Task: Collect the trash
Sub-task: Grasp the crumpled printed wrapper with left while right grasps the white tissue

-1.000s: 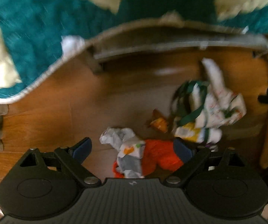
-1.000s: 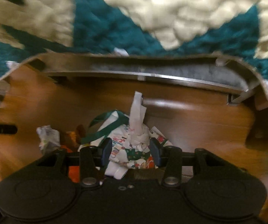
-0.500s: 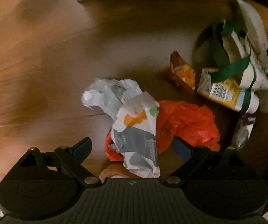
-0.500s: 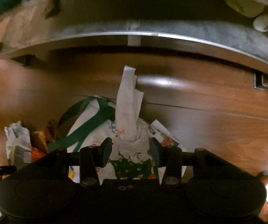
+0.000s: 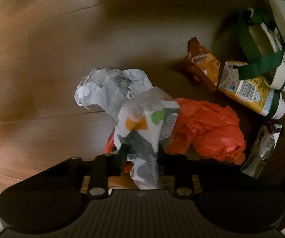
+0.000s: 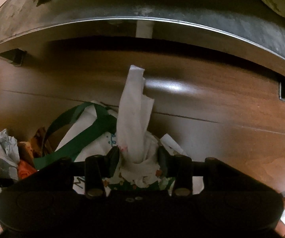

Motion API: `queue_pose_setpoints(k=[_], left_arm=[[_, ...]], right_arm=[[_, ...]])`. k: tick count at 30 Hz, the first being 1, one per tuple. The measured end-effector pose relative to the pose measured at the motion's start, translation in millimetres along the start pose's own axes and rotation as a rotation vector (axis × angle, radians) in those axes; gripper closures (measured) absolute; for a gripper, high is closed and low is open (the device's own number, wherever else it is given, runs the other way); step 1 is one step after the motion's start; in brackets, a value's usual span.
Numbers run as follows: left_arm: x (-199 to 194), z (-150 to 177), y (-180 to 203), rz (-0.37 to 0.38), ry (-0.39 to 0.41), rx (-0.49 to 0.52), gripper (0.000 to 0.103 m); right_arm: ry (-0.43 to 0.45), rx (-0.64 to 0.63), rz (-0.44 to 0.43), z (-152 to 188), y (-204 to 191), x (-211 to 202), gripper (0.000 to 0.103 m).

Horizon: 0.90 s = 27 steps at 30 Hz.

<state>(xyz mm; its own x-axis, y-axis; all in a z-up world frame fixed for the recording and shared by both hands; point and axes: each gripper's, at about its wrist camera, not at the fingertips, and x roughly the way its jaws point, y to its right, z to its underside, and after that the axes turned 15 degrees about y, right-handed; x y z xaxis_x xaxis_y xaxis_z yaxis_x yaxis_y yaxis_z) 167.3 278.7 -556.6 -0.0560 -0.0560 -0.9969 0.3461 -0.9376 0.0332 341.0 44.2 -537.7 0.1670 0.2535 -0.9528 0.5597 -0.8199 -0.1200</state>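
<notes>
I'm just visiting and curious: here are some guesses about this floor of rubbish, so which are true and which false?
1. The left hand-held gripper is closed on a printed white wrapper. True; its jaws have just been closing, with the wrapper between them.
2. The plastic bag beside that wrapper is blue. False: the plastic bag is orange-red.
3. A yellow carton lies on the wooden floor. True.
4. The cloth bag's straps are red. False: the cloth bag has green straps.
5. The right hand-held gripper has nothing between its fingers. False: a twisted white plastic bag stands between them as the jaws have just been closing.
</notes>
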Motion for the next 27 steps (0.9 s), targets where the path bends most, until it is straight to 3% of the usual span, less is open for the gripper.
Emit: queue_pose_setpoints(k=[1,2,4,10,16,27], left_arm=[[-1.5,-0.4,-1.1,0.001,0.001,-0.002,0.085],[-2.2,-0.4,-1.3,0.001,0.002,-0.003,0.086],[-2.8,1.3,-0.1,0.005,0.006,0.0,0.093],[-28.8,2.2,-5.7,0.025,0.03,0.008,0.095],[-70.1,-4.5,0.8,0.036,0.071,0.05,0.095],[-213.2,-16.7,54.4,0.161,0.25,0.152,0.095]], right_arm=[[0.001,-0.011,0.003,0.7,-0.5,-0.3,0.082],[-0.004,-0.016,0.013,-0.2,-1.9,0.1,0.088],[-0.007,-0.007,0.022,-0.4,-1.5,-0.6,0.089],[0.032,-0.009,0.014,-1.2,-4.6,-25.5,0.092],[0.07,0.016,-0.012,-2.1,-2.7,-79.2,0.092],[0.183,0.08,-0.064,-8.7,-1.1,-215.1,0.092]])
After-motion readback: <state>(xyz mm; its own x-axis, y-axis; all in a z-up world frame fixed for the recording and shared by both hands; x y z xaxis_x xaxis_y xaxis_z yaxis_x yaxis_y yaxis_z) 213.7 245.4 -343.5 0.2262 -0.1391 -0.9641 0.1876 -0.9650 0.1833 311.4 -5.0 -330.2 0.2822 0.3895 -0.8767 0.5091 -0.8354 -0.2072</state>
